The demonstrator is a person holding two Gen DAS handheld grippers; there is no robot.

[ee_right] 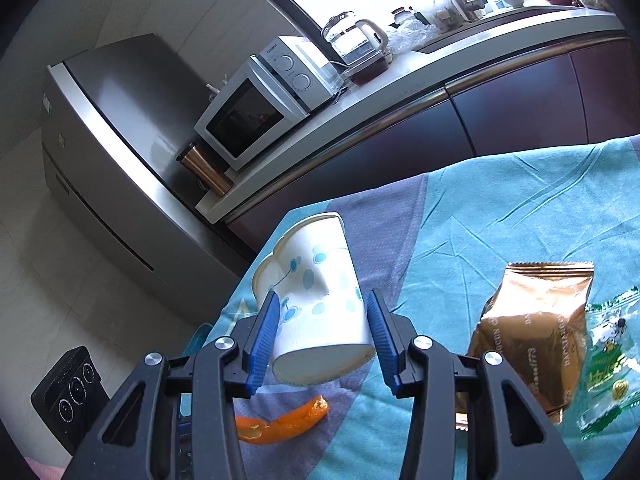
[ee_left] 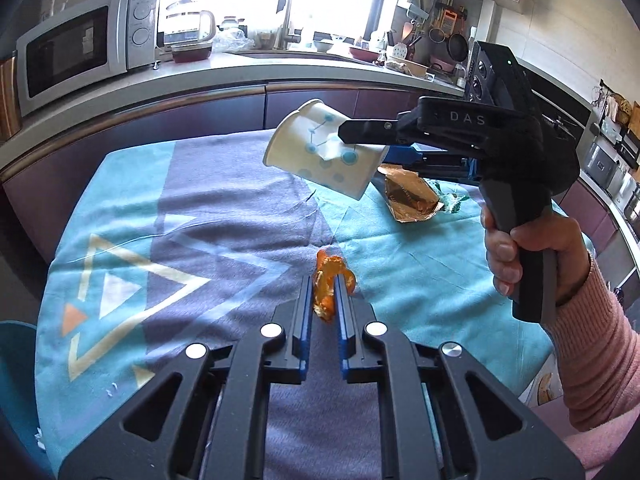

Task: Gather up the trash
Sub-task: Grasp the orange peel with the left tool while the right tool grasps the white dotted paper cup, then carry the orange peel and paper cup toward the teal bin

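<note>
My left gripper (ee_left: 325, 282) is shut on a curled piece of orange peel (ee_left: 329, 280), held just above the blue and purple tablecloth (ee_left: 168, 216). My right gripper (ee_right: 322, 312) is shut on a crumpled white paper cup with blue dots (ee_right: 316, 292), lifted clear of the table and lying on its side. In the left wrist view that cup (ee_left: 320, 152) hangs over the table's far half, with the right gripper (ee_left: 356, 148) clamped on it and a hand (ee_left: 528, 256) on the grip. The orange peel (ee_right: 280, 426) shows below the cup in the right wrist view.
A gold foil snack bag (ee_right: 532, 328) and a clear green-printed wrapper (ee_right: 608, 364) lie on the cloth at the right. Behind the table runs a counter (ee_left: 224, 76) with a microwave (ee_left: 80, 52) and a glass kettle (ee_left: 188, 26). A fridge (ee_right: 120, 152) stands at the left.
</note>
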